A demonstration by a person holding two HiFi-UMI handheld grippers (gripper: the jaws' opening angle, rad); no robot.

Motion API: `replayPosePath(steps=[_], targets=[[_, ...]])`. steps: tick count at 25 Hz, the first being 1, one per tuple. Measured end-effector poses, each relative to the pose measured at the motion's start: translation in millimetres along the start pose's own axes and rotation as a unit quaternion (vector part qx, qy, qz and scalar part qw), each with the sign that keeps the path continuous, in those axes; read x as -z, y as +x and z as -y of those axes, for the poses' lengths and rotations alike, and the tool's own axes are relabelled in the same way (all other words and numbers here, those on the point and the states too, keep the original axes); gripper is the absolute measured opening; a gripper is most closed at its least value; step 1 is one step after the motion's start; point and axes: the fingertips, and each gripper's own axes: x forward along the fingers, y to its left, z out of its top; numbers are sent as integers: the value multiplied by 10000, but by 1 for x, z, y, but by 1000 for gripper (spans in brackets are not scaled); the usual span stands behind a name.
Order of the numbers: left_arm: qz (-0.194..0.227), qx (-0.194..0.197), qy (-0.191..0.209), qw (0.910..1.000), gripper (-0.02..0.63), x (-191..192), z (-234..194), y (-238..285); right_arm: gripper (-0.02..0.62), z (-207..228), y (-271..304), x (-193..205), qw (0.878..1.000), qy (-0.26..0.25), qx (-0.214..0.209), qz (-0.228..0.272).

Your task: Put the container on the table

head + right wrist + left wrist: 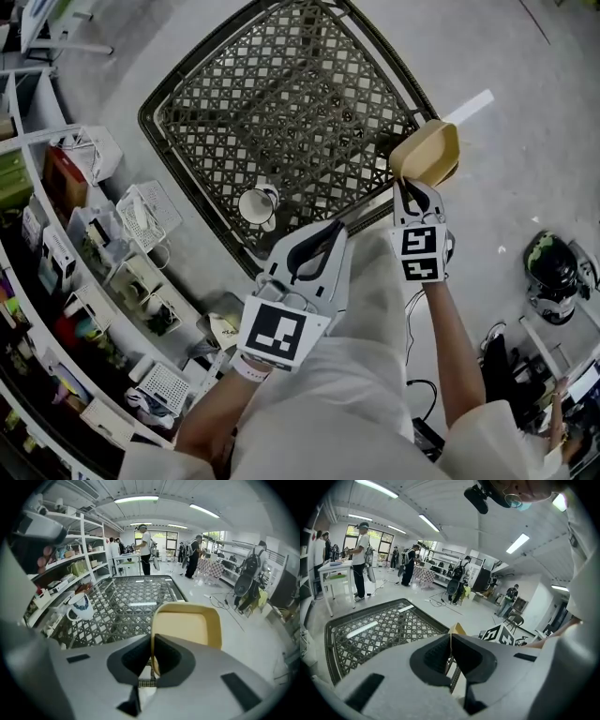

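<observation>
Head view shows the right tool (405, 183) clamped on the rim of the container (427, 150), a tan, shallow tub held at the counter's (281, 94) right edge. The tub sits tilted, its open side turned partly toward the counter, and it looks to hang half over the lattice top and half past it. In the right gripper view the right tool (151, 645) pinches one thin wall of the container (187, 625) between its pads, with the bowl beyond the jaws.

The left tool (339, 227) hovers at the counter's near edge, its jaws closed together on nothing; in the left gripper view the left tool (450, 641) shows no gap.

The container is not yet set down. To do it well, I would carry it inward over the counter, away from the edge, level it so its base meets the lattice flat, lower until it rests, and only then ease the jaws apart. A mug (257, 204) stands near the counter's near edge, well apart from the tub, so there is room.
</observation>
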Motion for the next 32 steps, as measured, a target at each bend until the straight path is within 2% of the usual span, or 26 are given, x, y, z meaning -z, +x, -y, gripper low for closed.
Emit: replayPosePath(steps=[9, 14, 17, 25, 32], targets=[[-57, -44, 13, 10000, 31, 6, -4, 0, 31, -5, 25, 18, 9977, -17, -258, -625], [-58, -65, -59, 9999, 31, 5, -5, -2, 34, -5, 31, 21, 9967, 66, -294, -751], [-48, -81, -51, 9999, 31, 5, -8, -2, 77, -9, 35, 24, 9957, 89, -391, -829], [-22, -112, -80, 9999, 31, 5, -14, -8, 87, -9, 32, 16, 9966, 17, -324, -754], [87, -87, -24, 9999, 31, -3, -12, -17, 41, -10, 12, -3, 9989, 103, -201, -421]])
